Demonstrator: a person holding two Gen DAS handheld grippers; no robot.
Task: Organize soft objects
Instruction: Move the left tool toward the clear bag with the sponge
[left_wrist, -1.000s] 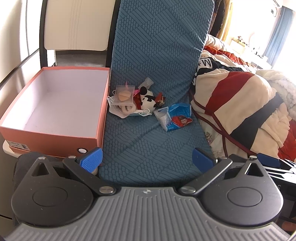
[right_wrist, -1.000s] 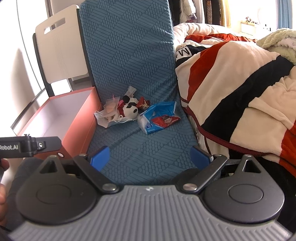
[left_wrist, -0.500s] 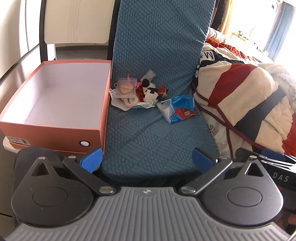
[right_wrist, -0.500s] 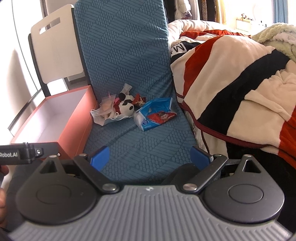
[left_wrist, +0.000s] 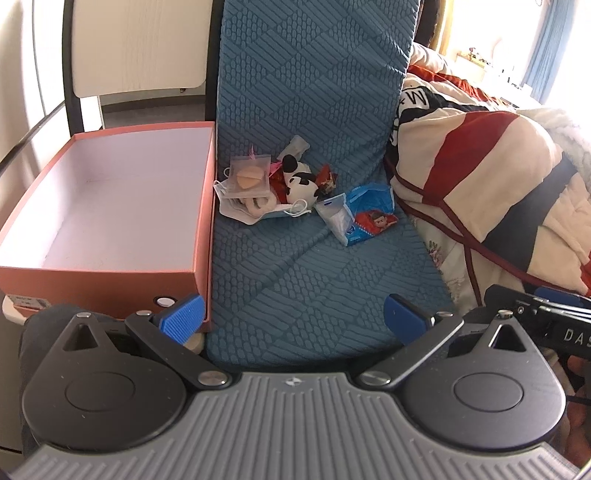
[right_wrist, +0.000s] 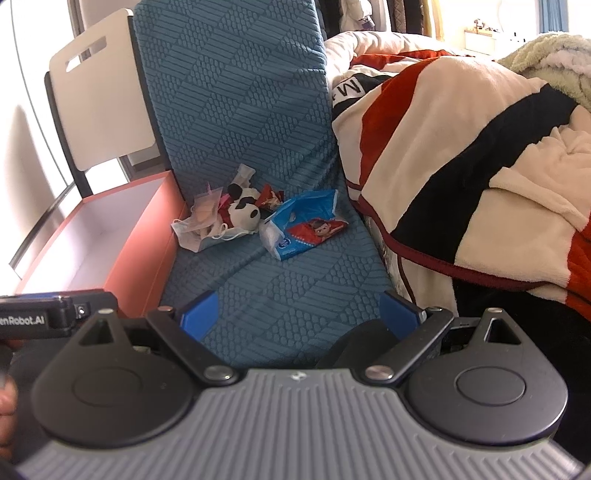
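Soft things sit in one small pile far back on the blue seat cushion (left_wrist: 317, 266): one black-and-white plush toy (left_wrist: 301, 182), one face mask (left_wrist: 240, 210) and one blue tissue pack (left_wrist: 360, 218), right of one empty orange box (left_wrist: 110, 273), while the left gripper (left_wrist: 293, 319) and right gripper (right_wrist: 299, 314) both hang spread wide, holding nothing.

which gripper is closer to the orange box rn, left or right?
Left. The left gripper has one finger beside the near corner of the orange box. The right gripper sits further right, over the blue seat cushion, box off to its left.
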